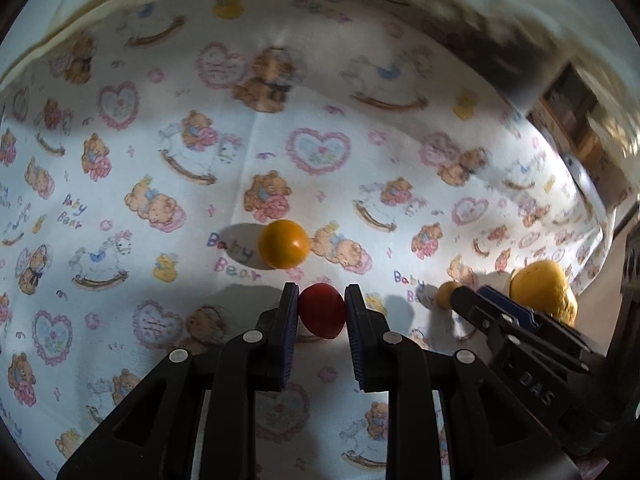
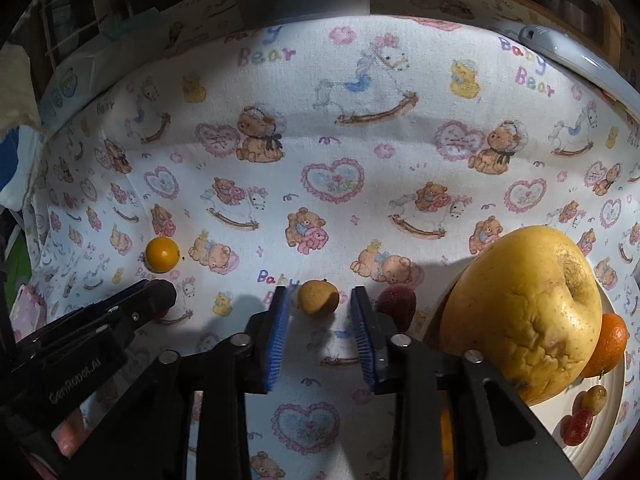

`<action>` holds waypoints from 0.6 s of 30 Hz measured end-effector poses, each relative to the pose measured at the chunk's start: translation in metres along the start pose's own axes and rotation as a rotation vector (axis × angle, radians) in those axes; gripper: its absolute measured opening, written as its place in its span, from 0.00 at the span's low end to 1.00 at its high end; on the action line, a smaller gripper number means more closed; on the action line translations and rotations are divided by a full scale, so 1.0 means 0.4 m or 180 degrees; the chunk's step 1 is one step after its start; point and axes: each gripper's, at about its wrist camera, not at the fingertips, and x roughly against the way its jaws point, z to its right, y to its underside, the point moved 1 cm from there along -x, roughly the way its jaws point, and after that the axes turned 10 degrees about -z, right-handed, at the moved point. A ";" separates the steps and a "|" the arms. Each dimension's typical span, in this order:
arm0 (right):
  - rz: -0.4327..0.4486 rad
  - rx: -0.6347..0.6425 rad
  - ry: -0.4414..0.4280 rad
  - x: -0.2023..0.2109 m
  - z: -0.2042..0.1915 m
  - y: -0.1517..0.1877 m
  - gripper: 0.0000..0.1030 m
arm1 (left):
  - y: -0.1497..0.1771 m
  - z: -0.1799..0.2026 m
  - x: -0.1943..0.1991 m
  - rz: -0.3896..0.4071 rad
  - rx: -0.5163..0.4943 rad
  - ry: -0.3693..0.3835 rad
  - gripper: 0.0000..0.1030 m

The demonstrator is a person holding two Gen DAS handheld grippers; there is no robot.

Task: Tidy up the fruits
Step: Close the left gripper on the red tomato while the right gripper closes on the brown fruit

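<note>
A small red fruit (image 1: 322, 310) sits pinched upright. An orange ball-shaped fruit (image 1: 284, 244) lies just beyond. A small tan fruit (image 2: 318, 297) rests near a big wrinkled yellow apple (image 2: 524, 320) on a plate (image 2: 600, 432).

Cloth (image 2: 328, 92) is covering the surface. Plate (image 2: 612, 412) is sitting at right — apple (image 2: 520, 316) and orange (image 2: 610, 344) lying on it. Berry (image 2: 396, 304) is lying just left of the plate — small fruit (image 2: 318, 298) beside it.
</note>
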 end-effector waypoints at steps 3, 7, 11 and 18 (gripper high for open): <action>0.0012 0.0033 -0.0004 -0.014 -0.006 0.001 0.24 | 0.005 0.023 0.005 0.0090 -0.0093 -0.0099 0.22; 0.0042 0.0076 0.0012 -0.017 -0.013 0.003 0.24 | 0.000 0.020 0.016 0.0186 -0.0092 -0.0165 0.22; 0.0032 0.0186 0.0064 -0.030 -0.034 0.002 0.24 | -0.003 -0.011 0.018 0.0121 -0.0019 -0.0118 0.22; 0.0036 0.0319 0.0157 -0.037 -0.062 0.004 0.23 | -0.001 -0.002 0.016 0.0125 -0.0054 -0.0181 0.22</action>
